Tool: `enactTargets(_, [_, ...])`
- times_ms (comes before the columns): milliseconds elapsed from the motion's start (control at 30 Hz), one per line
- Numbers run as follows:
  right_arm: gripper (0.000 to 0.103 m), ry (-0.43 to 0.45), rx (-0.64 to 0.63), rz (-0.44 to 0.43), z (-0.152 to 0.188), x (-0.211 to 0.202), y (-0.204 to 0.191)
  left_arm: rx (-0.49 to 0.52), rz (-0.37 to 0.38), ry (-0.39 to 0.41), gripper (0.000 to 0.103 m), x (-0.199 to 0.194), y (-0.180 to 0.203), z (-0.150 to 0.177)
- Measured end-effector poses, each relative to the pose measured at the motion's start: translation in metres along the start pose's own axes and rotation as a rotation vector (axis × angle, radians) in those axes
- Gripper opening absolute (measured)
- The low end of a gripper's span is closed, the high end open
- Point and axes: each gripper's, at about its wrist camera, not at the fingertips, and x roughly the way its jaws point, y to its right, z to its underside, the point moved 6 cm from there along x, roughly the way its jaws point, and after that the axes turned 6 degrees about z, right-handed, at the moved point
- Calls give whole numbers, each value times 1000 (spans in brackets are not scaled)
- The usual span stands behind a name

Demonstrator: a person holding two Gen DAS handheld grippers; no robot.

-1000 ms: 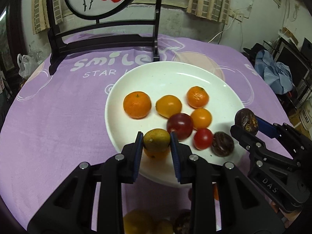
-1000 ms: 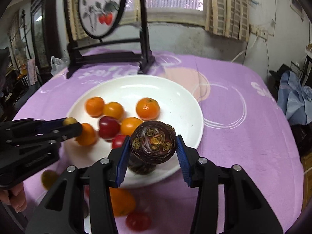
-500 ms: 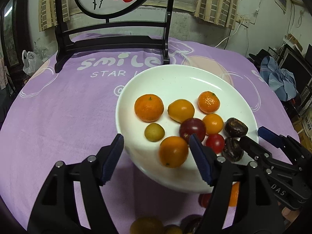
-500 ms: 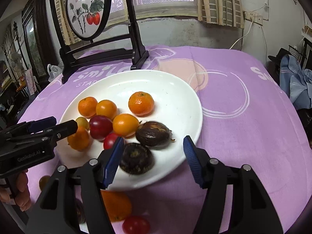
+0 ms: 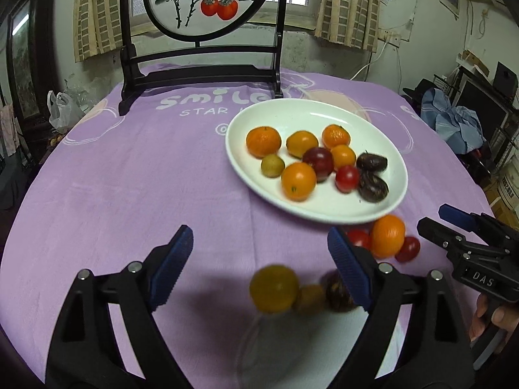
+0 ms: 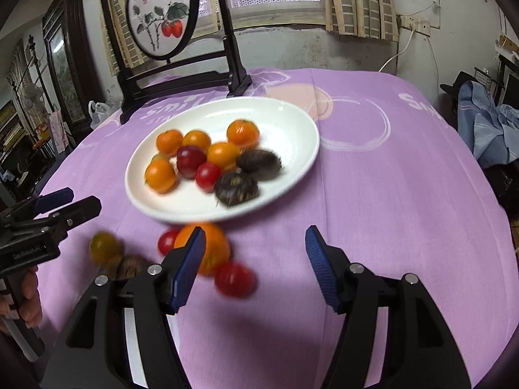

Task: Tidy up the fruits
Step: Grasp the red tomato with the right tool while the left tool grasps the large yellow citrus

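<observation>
A white plate (image 5: 382, 123) (image 6: 292, 120) on the purple tablecloth holds several oranges, a small green fruit (image 5: 272, 165), a dark red plum (image 5: 318, 161), a cherry tomato (image 5: 347, 178) and two dark passion fruits (image 5: 373, 185) (image 6: 236, 188). Loose on the cloth in front of the plate lie an orange (image 5: 388, 235) (image 6: 212, 253), cherry tomatoes (image 6: 234, 279), a yellow-green fruit (image 5: 274, 288) (image 6: 104, 247) and a brown fruit (image 5: 337, 291). My left gripper (image 5: 259, 269) is open and empty above the cloth. My right gripper (image 6: 254, 265) is open and empty near the loose orange.
A black wooden stand with a round painted screen (image 5: 201, 0) (image 6: 159, 16) stands at the table's far side. A white plastic bag (image 5: 60, 110) lies off the table's left edge. Blue cloth (image 6: 486, 126) and clutter sit to the right.
Both grippers let go of their fruit onto the plate, opened wide and drew back toward the near edge. The green fruit and a second passion fruit now lie on the plate.
</observation>
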Motion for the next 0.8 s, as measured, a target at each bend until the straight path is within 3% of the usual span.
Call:
enactTargets(200, [64,-37,-76,10,27,-3,-7,14,14,16,91,-12,-4,24])
enactTargets(600, [63,-78,-206,69,30,22,-31,-8,71,-27,91,-8,-10,33])
enactTargets(700, [45,-91,-189,41,25,31,-32,-16,68,-35,91,-6,-13,33])
enactTargets(800, [42,-92,-176,28,24,30,-30,-33,71,-46,91,-4,-18,33])
